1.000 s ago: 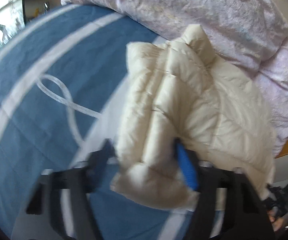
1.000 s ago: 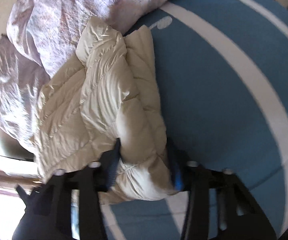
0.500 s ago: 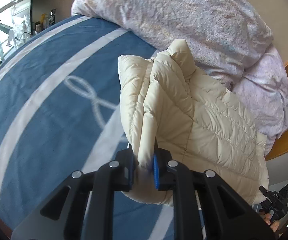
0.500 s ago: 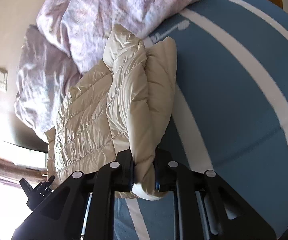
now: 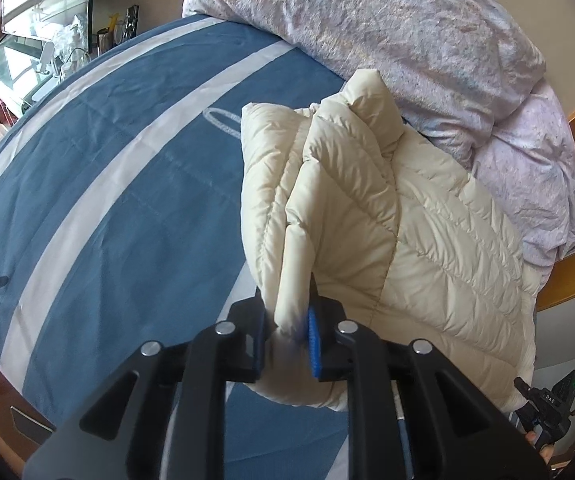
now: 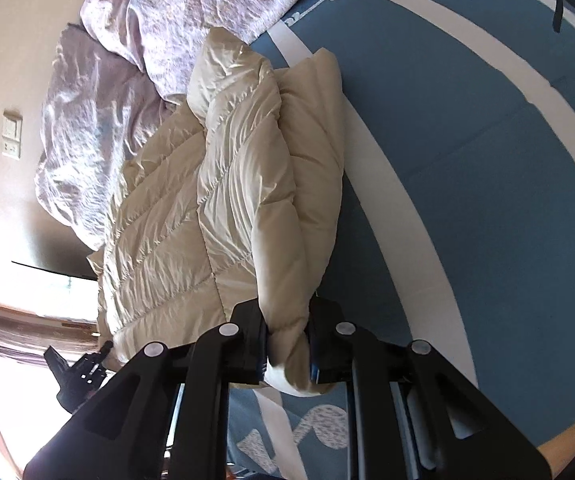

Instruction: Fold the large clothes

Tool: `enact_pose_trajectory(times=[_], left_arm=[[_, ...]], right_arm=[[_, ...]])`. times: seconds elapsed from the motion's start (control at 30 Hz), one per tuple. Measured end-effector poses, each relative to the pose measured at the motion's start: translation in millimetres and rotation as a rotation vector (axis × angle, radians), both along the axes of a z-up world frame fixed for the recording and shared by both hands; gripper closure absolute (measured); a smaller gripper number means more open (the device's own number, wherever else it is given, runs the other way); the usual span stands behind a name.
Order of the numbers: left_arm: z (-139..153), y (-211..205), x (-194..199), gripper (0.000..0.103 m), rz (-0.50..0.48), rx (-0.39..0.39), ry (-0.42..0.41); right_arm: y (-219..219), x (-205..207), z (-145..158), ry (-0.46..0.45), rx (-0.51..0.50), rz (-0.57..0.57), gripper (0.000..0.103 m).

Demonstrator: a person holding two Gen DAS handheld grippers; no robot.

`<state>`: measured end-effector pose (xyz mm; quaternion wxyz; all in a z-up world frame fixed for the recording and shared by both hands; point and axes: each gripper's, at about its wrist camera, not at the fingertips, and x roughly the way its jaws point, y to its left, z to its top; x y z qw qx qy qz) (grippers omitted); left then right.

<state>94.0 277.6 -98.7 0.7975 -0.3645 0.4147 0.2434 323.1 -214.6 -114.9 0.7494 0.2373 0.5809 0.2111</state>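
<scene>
Puffer jacket pinched by both grippers, on striped bedspread

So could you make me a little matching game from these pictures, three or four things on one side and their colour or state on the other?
Things:
1. puffer jacket
2. bedspread
3. rumpled duvet
4. left claw

Descriptions:
A. blue with white stripes
B. shut on a fold of padded fabric
C. pale lilac, heaped at the far side of the bed
D. cream, quilted, partly folded

Pairs: 1-D, 2-A, 3-C, 4-B
</scene>
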Motion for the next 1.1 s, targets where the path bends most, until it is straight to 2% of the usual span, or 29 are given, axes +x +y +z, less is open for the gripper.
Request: enact_pose_trajectory(times=[0.07, 0.13, 0.2, 0.3, 0.4, 0.67, 0.77, 0.9, 1.1], left_arm=[[-2.4, 0.7, -1.4, 0.074, 0.008, 0.0, 0.016], [-3.7, 2.6, -1.1, 0.063, 0.016, -0.002, 0.026], [-5.0, 6.1, -0.6, 0.045, 0.026, -0.005, 0.035], [-6.6, 13.5, 2.9, 0.034, 0.035, -0.014, 0.047], [-7.1, 21.2, 9.3, 0.028, 0.037, -0.026, 0.053], [-2.7, 34.5, 34.5, 0.02, -0.006, -0.008, 0.074], [-2.2, 37.2, 42.1, 0.02, -0.026, 0.011, 0.088], [-3.3, 41.0, 49.0, 0.019, -0.047, 0.025, 0.101], [-8.3, 45.9, 55.1, 0.016, -0.063, 0.022, 0.119]], right_arm=[[6.1, -0.4, 9.5, -0.044, -0.105, 0.004, 0.075], [15.5, -1.4, 27.1, -0.134, -0.251, 0.001, 0.06], [25.9, 1.1, 41.7, -0.205, -0.325, -0.008, 0.057], [42.2, 6.3, 59.1, -0.266, -0.352, -0.006, 0.056], [69.8, 10.5, 70.3, -0.308, -0.349, 0.049, 0.056], [175.4, -2.8, 69.2, -0.359, -0.298, 0.298, 0.057], [198.3, -14.1, 62.5, -0.369, -0.301, 0.356, 0.057], [215.5, -22.2, 50.5, -0.351, -0.301, 0.387, 0.058], [217.6, -26.2, 42.6, -0.324, -0.311, 0.389, 0.058]])
